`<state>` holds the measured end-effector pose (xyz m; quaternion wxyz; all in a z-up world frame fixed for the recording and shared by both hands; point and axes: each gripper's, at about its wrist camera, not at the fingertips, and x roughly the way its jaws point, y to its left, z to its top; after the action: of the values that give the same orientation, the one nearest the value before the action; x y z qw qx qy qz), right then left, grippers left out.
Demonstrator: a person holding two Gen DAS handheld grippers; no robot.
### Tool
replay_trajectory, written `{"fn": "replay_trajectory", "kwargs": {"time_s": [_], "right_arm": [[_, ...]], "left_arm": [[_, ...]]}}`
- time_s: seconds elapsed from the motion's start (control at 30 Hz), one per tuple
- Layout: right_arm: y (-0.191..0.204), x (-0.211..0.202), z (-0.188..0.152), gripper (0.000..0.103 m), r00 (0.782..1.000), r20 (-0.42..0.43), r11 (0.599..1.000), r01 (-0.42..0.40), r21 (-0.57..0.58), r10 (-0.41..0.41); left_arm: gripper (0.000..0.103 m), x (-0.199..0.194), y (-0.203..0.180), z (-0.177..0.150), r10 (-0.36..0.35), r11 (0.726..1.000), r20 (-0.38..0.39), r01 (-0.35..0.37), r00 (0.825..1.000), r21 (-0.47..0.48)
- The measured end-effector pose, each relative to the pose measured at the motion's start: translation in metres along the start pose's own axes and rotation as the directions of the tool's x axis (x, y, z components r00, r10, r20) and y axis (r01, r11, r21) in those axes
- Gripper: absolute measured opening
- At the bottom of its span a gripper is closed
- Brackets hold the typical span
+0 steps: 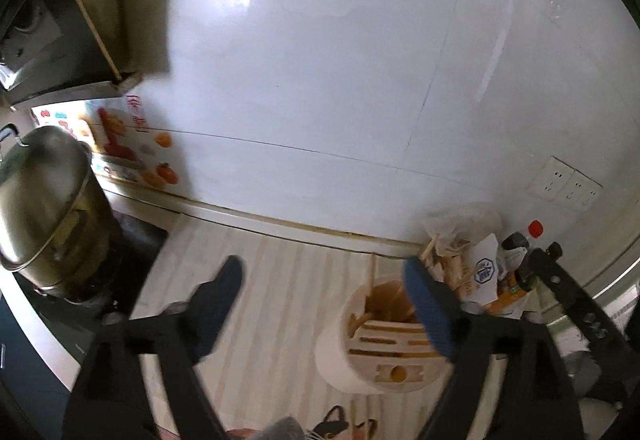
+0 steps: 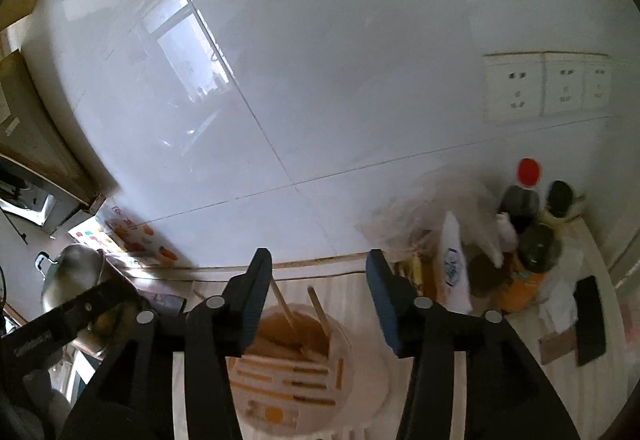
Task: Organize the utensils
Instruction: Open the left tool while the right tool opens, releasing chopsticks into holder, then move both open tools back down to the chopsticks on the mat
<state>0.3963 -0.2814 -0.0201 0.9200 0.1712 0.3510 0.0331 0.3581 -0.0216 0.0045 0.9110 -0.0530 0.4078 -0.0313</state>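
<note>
Both grippers' jaws apart, empty | left gripper [image 1: 324, 280] | right gripper [image 2: 318, 272] above utensil holder [image 2: 296, 372]

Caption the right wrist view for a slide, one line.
Open right gripper poised above a round white utensil holder with wooden sticks, near the white tiled wall.

My right gripper [image 2: 318, 288] low centre of frame, jaws spread wide, nothing between pads. Below gap: white utensil holder [image 2: 360, 372], slotted top, 2 wooden sticks [image 2: 320, 310] leaning in its open well. Bottles [image 2: 528, 207] and bags at right. Steel pot [image 2: 72, 276] at left. 3 wall sockets [image 2: 546, 87] upper right.
</note>
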Motion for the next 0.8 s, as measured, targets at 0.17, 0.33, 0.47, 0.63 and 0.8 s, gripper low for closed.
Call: {"fn": "replay_trajectory", "kwargs": {"time_s": [0.17,0.33,0.47,0.63,0.8], "right_arm": [[-0.007,-0.035,-0.014,0.072,0.999,0.009,0.999,0.034,0.025,-0.034],[-0.019,-0.056,-0.046,0.091,0.997,-0.017,0.996,0.069,0.049,-0.069],[-0.032,-0.059,-0.081,0.096,0.989,-0.069,0.99,0.132,0.049,-0.128],[-0.058,-0.053,-0.13,0.096,0.967,-0.168,0.978,0.204,0.051,-0.193],[-0.09,-0.036,-0.176,0.084,0.929,-0.305,0.966,0.247,0.081,-0.212]], "left_arm": [[0.103,-0.01,0.007,-0.026,0.051,0.998,0.005,-0.051,0.999,0.042],[0.103,0.002,0.013,-0.063,0.083,0.995,-0.054,-0.079,0.995,0.067],[0.103,0.023,0.014,-0.106,0.106,0.991,-0.137,-0.093,0.985,0.101],[0.103,0.056,0.014,-0.161,0.124,0.988,-0.267,-0.094,0.956,0.12],[0.102,0.087,0.001,-0.208,0.11,0.99,-0.396,-0.063,0.912,0.129]]}}
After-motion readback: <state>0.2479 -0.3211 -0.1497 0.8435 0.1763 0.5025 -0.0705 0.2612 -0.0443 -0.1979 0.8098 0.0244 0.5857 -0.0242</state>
